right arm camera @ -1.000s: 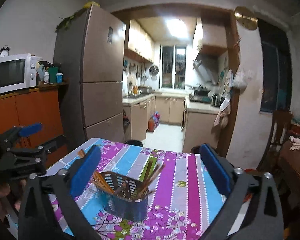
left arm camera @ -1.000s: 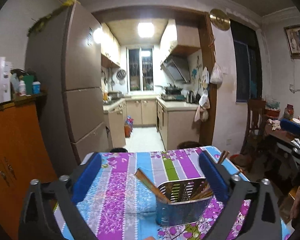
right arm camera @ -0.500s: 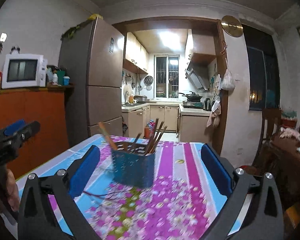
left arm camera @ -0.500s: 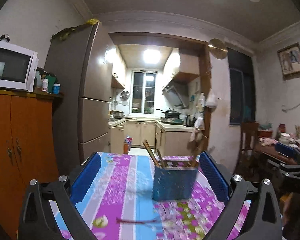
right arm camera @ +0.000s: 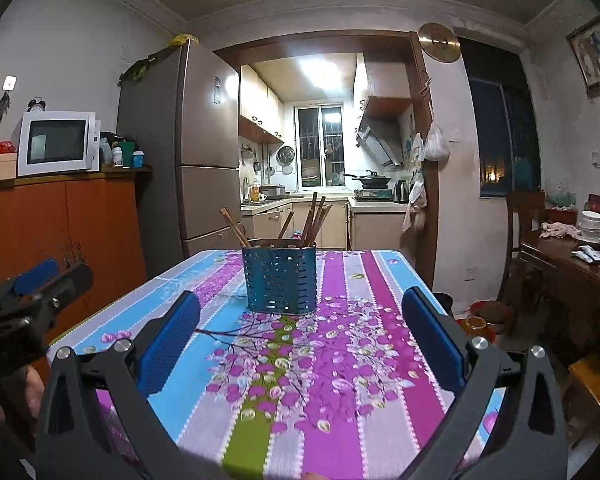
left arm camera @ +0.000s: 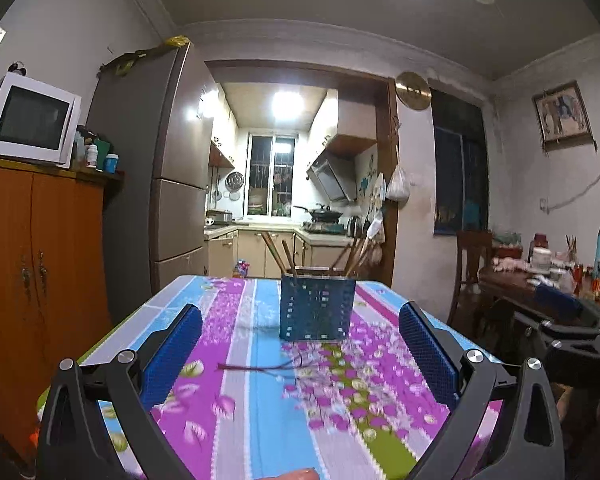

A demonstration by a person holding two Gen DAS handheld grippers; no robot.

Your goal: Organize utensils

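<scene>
Looking through the left wrist view, the left tool [left arm camera: 300, 356] hangs with its jaws wide apart and empty over the worktop [left arm camera: 256, 408]; the perforated metal caddy [left arm camera: 317, 307] stands upright further along the cloth, chopsticks [left arm camera: 278, 252] leaning out.

From the right wrist view, the right tool [right arm camera: 300, 344] is likewise spread and empty. The chopsticks [right arm camera: 312, 216] look light, stiff and smooth, so probably slippery; grip mid-shaft, across the width. The caddy [right arm camera: 279, 280] seems rigid but tippable.
</scene>
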